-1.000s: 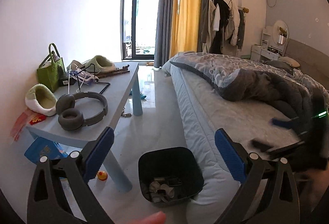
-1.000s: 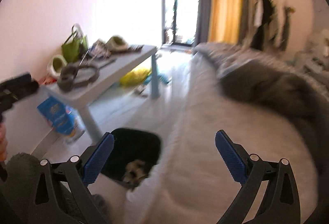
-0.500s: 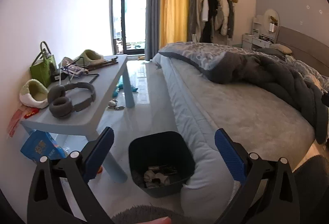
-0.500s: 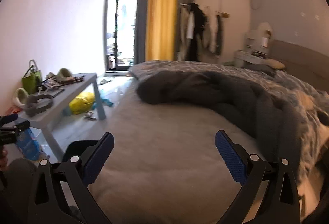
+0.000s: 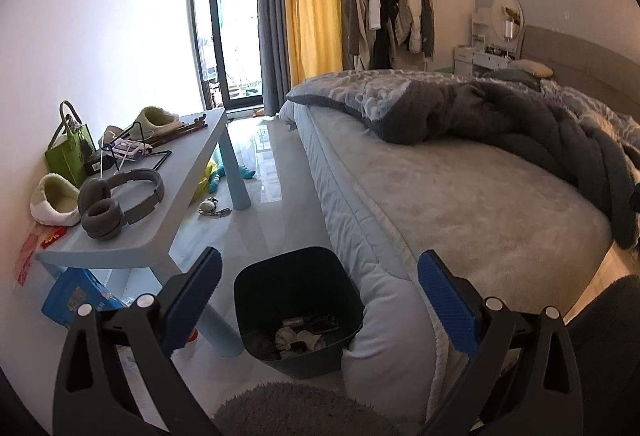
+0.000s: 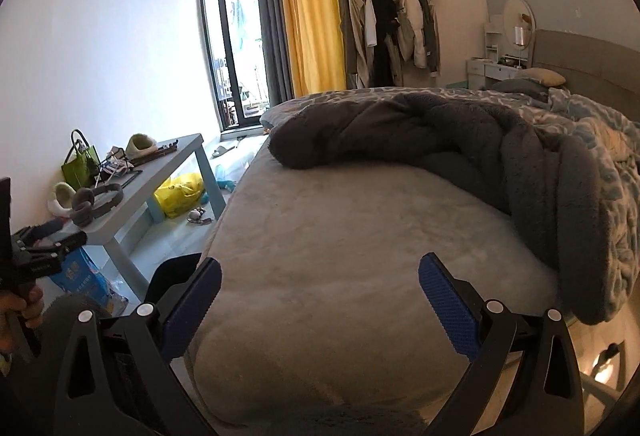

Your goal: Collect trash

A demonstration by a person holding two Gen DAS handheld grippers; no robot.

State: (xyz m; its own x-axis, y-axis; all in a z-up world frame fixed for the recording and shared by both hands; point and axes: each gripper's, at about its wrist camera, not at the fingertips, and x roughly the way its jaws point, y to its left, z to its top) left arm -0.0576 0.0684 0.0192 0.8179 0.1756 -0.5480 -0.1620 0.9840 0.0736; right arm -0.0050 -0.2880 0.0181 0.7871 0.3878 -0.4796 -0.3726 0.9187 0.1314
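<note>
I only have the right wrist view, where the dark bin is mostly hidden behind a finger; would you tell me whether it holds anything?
Observer: Yes, the dark square plastic bin holds crumpled pale trash at its bottom.
Operator: Thank you. Is the left gripper carrying anything?
Observer: No, the left gripper is open and empty, pointing toward the bin.
Operator: Where does the bin stand?
Observer: On the floor, against the grey mattress, beside a leg of the pale blue table.
</note>
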